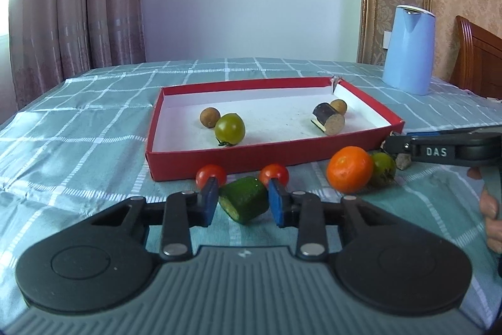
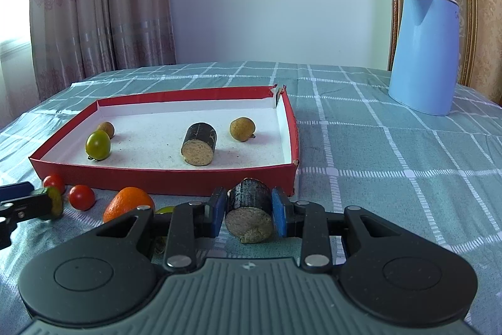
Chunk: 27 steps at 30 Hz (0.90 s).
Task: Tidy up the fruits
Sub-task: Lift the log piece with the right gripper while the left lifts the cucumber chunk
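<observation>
My left gripper [image 1: 243, 200] is shut on a green cucumber piece [image 1: 243, 198], just in front of the red tray [image 1: 266, 159]. My right gripper [image 2: 248, 211] is shut on a dark sugarcane piece [image 2: 249, 209] near the tray's front right corner [image 2: 291, 175]. Inside the tray lie a green tomato [image 1: 230, 128], two brown longans [image 1: 209, 116] [image 1: 339, 106] and another sugarcane piece [image 1: 328, 118]. On the cloth before the tray lie two red cherry tomatoes [image 1: 210, 175] [image 1: 274, 174], an orange [image 1: 349, 168] and a green tomato [image 1: 382, 168].
A blue jug [image 1: 409, 49] stands at the back right on the checked green tablecloth [image 1: 78, 121]. A wooden chair back [image 1: 477, 58] is at far right. Curtains hang at the left behind the table.
</observation>
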Each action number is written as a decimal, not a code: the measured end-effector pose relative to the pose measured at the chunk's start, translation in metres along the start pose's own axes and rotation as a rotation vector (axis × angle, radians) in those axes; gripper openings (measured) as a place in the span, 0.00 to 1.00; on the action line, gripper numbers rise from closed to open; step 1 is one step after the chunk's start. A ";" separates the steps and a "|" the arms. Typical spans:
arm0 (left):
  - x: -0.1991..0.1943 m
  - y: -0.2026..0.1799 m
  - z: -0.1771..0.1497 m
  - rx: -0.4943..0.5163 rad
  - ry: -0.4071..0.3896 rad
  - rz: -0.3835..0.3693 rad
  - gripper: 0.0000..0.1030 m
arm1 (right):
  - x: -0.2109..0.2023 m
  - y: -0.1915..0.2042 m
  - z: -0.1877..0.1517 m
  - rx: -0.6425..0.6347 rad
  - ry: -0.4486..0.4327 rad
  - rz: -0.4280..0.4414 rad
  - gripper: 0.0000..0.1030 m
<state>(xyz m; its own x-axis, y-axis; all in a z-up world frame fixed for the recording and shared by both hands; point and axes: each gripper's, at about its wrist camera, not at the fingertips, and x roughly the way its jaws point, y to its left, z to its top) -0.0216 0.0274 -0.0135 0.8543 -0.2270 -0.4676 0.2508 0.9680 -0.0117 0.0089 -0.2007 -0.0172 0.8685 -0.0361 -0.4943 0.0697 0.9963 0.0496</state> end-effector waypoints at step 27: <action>-0.012 0.008 0.001 0.010 -0.026 0.009 0.30 | -0.021 -0.001 -0.001 -0.016 -0.096 0.047 0.33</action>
<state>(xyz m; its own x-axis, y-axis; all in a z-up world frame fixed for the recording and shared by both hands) -0.0290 0.0374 -0.0071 0.8681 -0.2213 -0.4443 0.2476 0.9689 0.0012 -0.0100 -0.2011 -0.0081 0.9136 0.0037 -0.4065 0.0210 0.9982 0.0564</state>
